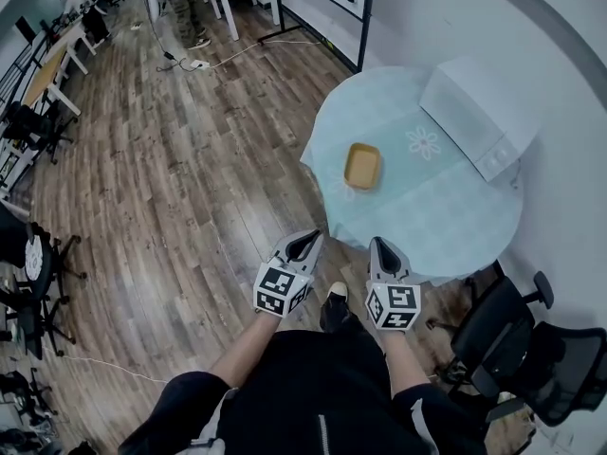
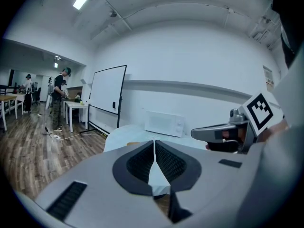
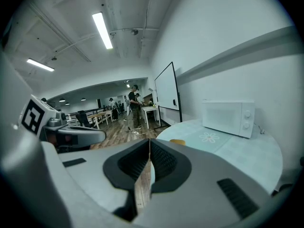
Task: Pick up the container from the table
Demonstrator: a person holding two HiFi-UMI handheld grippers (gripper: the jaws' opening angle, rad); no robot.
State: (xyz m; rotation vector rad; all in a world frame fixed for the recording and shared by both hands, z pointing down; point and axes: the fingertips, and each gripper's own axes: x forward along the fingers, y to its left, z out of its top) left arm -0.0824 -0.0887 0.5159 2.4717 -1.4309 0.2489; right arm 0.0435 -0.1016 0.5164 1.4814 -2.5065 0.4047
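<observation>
left gripper (image 1: 308, 243): lower centre of frame, jaws pressed together with nothing between them, short of the table edge
right gripper (image 1: 377, 246): just to its right, jaws likewise closed and empty
table (image 1: 455, 226): round, pale cloth, right half of frame
container (image 1: 362, 166): shallow, tan, near the table's left edge; above and between both grippers, well apart from each; long axis runs roughly up the frame; right gripper judged slightly nearer
microwave (image 1: 479, 112): white, upper right, far side

Container (image 1: 362, 166) on the tabletop (image 1: 432, 218), toward its left side; microwave (image 1: 479, 117) on the far right edge; left hand-held gripper (image 1: 305, 242) and right hand-held gripper (image 1: 378, 246) side by side before the near edge.
</observation>
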